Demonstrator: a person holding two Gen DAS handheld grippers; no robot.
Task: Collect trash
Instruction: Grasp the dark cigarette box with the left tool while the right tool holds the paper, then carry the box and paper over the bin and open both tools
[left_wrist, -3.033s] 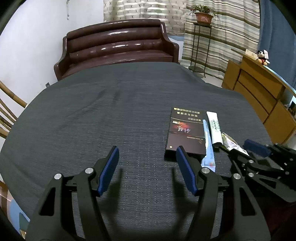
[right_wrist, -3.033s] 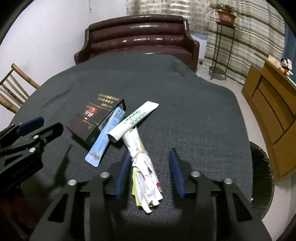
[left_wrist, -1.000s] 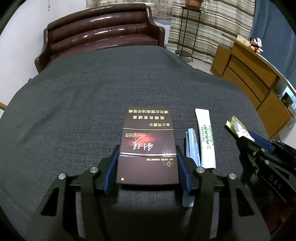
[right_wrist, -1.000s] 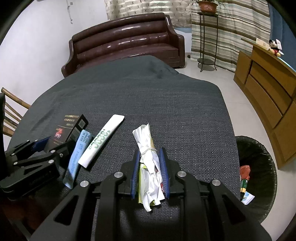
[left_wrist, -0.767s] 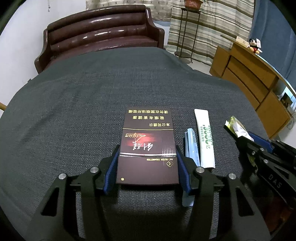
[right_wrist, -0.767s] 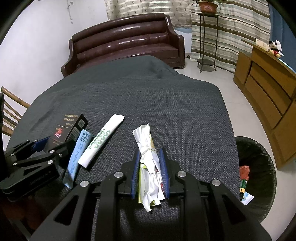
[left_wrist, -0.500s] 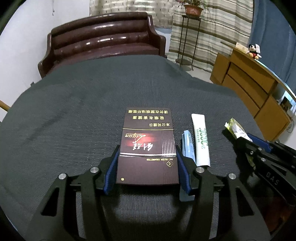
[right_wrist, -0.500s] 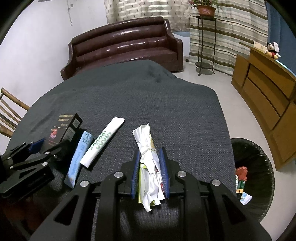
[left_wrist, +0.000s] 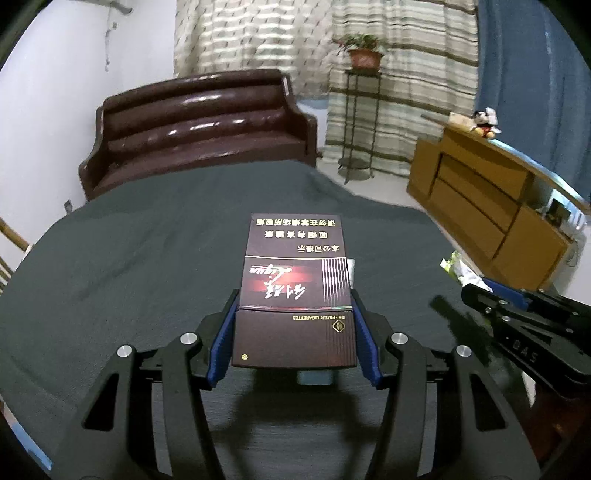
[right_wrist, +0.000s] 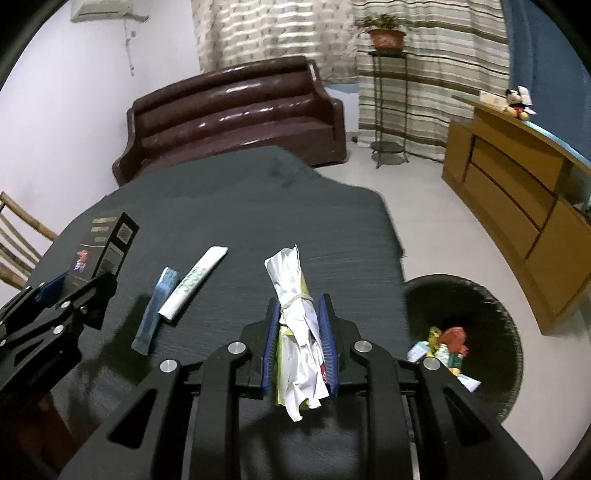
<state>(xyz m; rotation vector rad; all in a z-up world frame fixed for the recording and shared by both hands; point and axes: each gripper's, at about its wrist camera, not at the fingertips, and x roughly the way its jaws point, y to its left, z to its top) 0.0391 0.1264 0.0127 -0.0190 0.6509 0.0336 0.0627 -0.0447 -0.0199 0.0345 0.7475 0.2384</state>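
My left gripper is shut on a dark maroon cigarette box, its blue pads pressed on both long sides, and the box hangs above the dark grey table. My right gripper is shut on a white crumpled paper bundle tied with a band, also off the table. In the right wrist view the cigarette box and left gripper show at the far left. A blue sachet and a white sachet lie flat on the cloth between the two grippers.
A black wicker trash bin with several wrappers inside stands on the floor right of the table. A brown leather sofa is beyond the table, a wooden cabinet at right, a bamboo chair at left.
Both grippers have risen and tilted up with their loads. The cigarette box and paper bundle have left the table; more of the room and the bin now shows.
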